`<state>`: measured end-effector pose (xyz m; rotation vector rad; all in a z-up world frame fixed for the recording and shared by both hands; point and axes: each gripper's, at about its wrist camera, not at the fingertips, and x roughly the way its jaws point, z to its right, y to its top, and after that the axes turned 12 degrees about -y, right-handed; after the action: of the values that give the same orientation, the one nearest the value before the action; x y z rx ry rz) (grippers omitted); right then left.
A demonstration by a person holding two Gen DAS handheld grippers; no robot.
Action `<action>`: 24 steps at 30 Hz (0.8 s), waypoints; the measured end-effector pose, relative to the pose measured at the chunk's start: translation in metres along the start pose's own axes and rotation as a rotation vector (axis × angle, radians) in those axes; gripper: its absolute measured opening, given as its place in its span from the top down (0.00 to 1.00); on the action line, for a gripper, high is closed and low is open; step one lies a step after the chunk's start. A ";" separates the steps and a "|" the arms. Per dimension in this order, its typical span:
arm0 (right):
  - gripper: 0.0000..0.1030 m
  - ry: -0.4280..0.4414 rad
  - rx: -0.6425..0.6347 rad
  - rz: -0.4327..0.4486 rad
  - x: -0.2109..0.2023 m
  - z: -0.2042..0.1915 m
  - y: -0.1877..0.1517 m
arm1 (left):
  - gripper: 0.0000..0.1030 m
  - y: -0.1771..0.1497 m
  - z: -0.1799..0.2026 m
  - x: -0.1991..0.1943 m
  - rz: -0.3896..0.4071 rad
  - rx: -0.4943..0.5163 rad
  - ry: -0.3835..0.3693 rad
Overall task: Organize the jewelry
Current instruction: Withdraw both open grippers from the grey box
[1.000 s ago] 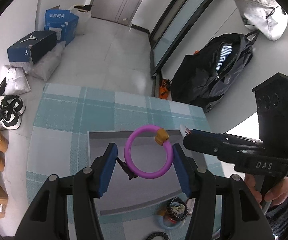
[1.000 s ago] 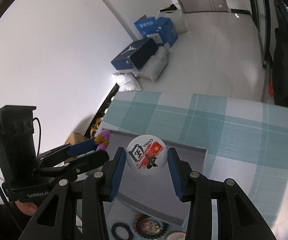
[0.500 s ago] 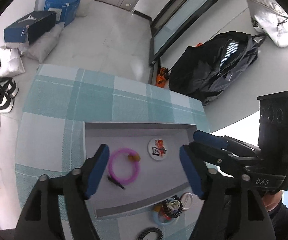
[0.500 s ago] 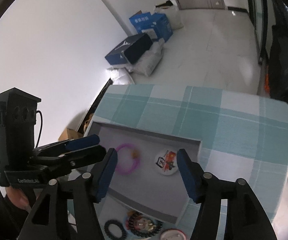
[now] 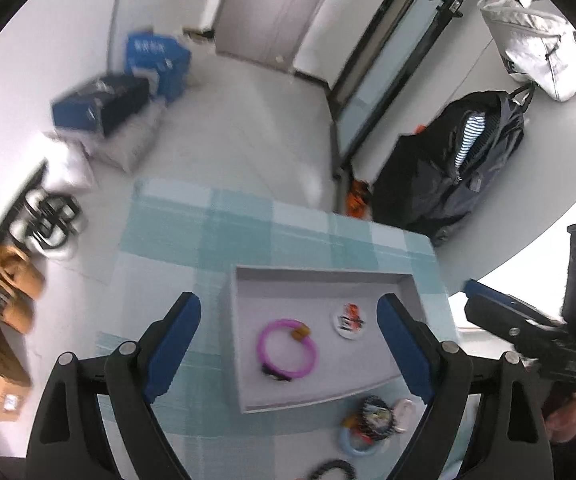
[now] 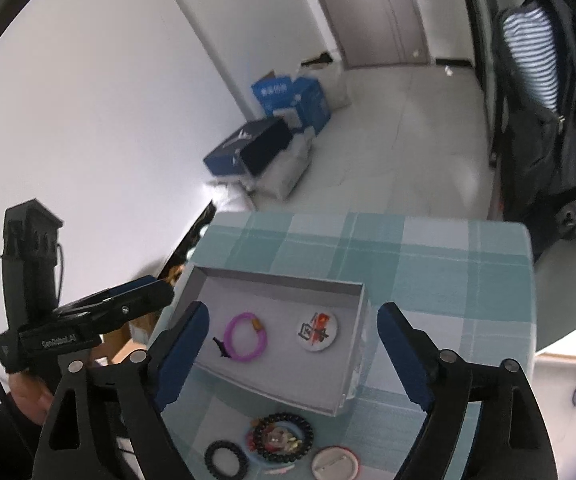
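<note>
Left wrist: purple ring (image 5: 287, 350) and badge (image 5: 349, 321) in tray (image 5: 315, 276), below just-spread, empty fingers (image 5: 170, 350).

Ring (image 6: 246, 336) left of badge (image 6: 316, 330) inside tray (image 6: 280, 280), loose bracelets (image 6: 282, 438) before tray, on table (image 6: 447, 264)

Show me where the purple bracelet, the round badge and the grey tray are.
purple bracelet (image 6: 246, 337), right wrist view, on its band.
round badge (image 6: 316, 329), right wrist view, middle of its printed face.
grey tray (image 6: 284, 280), right wrist view, on its far wall.

Blue boxes (image 5: 156, 62), shoes (image 5: 48, 216) and a black backpack (image 5: 459, 168) line the floor.
</note>
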<state>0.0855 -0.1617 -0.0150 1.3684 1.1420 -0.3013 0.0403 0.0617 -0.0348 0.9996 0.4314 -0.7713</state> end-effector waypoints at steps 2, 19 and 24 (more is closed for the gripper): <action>0.15 -0.007 0.008 0.020 -0.004 -0.002 -0.004 | 0.16 -0.003 0.005 -0.003 0.020 0.048 0.046; 0.00 -0.071 -0.066 0.098 -0.035 -0.018 -0.062 | 0.15 -0.056 0.053 -0.014 -0.021 0.228 0.131; 0.00 -0.088 -0.096 0.068 -0.035 -0.016 -0.078 | 0.15 -0.073 0.053 -0.010 -0.077 0.208 0.145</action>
<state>0.0028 -0.1829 -0.0317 1.2939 1.0226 -0.2519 -0.0212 -0.0033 -0.0453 1.2441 0.5247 -0.8280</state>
